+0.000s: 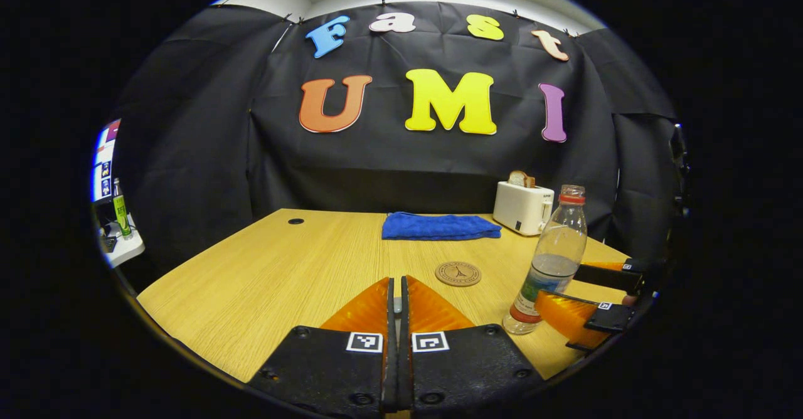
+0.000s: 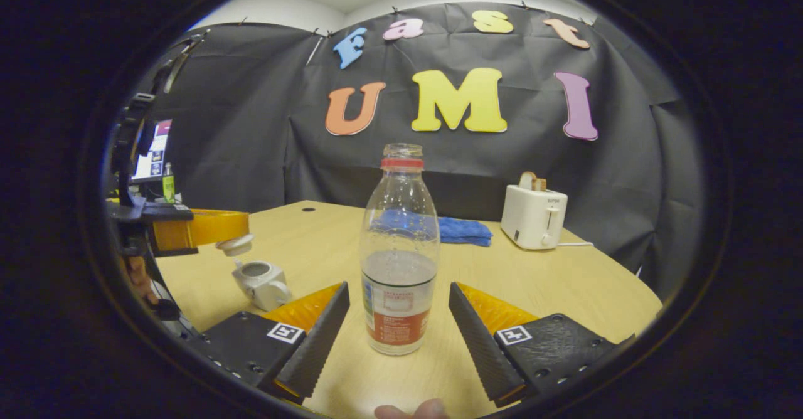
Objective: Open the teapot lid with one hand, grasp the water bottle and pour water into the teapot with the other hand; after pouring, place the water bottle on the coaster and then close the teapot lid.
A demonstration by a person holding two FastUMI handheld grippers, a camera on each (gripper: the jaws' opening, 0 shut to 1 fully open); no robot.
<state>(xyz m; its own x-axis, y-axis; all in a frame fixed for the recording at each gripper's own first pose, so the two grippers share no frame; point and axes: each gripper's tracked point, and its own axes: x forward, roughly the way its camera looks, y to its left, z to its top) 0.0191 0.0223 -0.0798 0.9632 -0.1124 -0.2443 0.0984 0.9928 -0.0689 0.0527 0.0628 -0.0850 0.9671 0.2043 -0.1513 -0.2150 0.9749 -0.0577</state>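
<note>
Water bottle: uncapped, part full, upright on table, between spread fingers of right gripper, untouched; left gripper at nine o'clock, clenched on teapot lid, held above open teapot; coaster at eleven o'clock of bottle in left gripper view; risks: off-centre closure tipping bottle, spillage; lid slipping from narrow hold.

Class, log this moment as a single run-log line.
left gripper: shut on teapot lid | teapot: open | right gripper: open around water bottle | pouring: not started
</note>
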